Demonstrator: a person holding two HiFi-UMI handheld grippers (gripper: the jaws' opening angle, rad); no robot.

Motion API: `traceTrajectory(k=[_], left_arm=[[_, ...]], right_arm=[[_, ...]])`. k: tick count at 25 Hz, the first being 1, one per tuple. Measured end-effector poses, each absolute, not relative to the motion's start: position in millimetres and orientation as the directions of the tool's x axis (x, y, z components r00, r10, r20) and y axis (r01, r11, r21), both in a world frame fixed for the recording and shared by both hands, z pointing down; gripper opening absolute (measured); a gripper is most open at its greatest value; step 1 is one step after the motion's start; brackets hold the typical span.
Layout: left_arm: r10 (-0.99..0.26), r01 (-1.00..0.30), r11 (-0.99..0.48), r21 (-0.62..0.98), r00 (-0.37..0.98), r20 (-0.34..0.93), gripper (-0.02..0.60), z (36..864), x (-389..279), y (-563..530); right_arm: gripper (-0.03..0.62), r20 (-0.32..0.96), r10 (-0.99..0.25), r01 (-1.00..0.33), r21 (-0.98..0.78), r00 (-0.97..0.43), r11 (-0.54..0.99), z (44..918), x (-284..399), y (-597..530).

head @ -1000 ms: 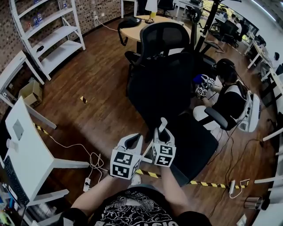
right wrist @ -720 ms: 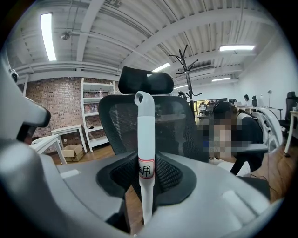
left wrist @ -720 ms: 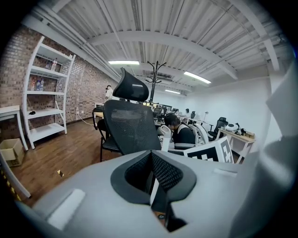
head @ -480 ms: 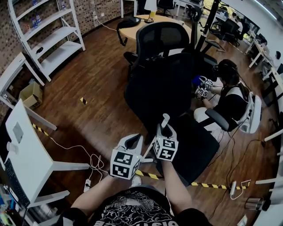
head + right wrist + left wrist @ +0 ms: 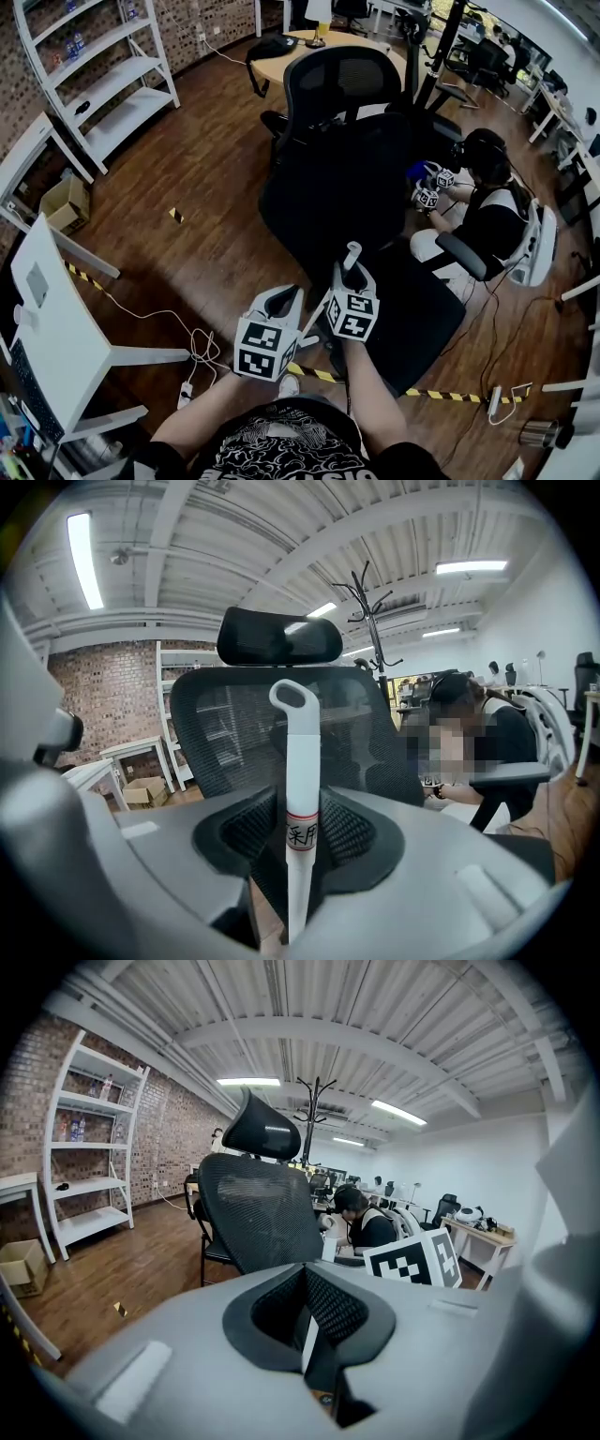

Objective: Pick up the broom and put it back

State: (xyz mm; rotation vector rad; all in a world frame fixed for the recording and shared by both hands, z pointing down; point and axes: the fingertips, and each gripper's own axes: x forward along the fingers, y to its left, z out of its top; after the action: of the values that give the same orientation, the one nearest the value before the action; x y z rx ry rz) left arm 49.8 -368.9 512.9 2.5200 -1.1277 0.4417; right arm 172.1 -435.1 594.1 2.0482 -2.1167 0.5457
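White plastic is what the right gripper (image 5: 298, 846) has between its pads: the handle of the broom (image 5: 300, 761). It stands nearly upright, with its hanging loop at the top and a red-edged label band level with the pads. The pads touch the handle on both sides, so it is clamped, though the jaws have just been opening a little. I read that as a loosening of the hold rather than a release, since the shaft stands straight and centred. Gripping high on an upright handle gives control of the long shaft and, I judge, leaves the sweeping end low. That end is out of sight in every view, hidden below the grippers and the person's arms.

The left gripper (image 5: 307, 1321) hangs just beside the right one, its jaws together and holding nothing. It sits close, I judge, as a spare support for the handle rather than as a carrier.

Both grippers point at the black mesh office chair (image 5: 342, 178), which stands near in front on the wooden floor (image 5: 187, 197). The broom is already picked up, so the step in hand looks like carrying it to its place. No holder or corner for it is evident. The chair and a seated person (image 5: 487, 206) beyond it are what the long handle could knock.
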Motion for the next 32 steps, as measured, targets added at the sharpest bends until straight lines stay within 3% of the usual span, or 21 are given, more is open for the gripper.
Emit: traceTrajectory(k=[3,11,32], left_arm=[[-0.651,-0.760,-0.623,0.184,0.634,0.416,0.005,514,50,-369],[-0.648,-0.757,-0.626,0.185,0.638,0.416,0.005,515,54,-369],[-0.667,-0.743,-0.642,0.189,0.662,0.341,0.006,481,29,-293]], right_arm=[[0.174,0.364,-0.929,-0.986,-0.165,-0.060,-0.001,598,173,-435],[0.215,0.392,-0.918,-0.986,-0.166,-0.058,-0.008,606,176,-433],[0.204,0.292,-0.954,-0.991,-0.125,-0.073,0.038,534,124,-336]])
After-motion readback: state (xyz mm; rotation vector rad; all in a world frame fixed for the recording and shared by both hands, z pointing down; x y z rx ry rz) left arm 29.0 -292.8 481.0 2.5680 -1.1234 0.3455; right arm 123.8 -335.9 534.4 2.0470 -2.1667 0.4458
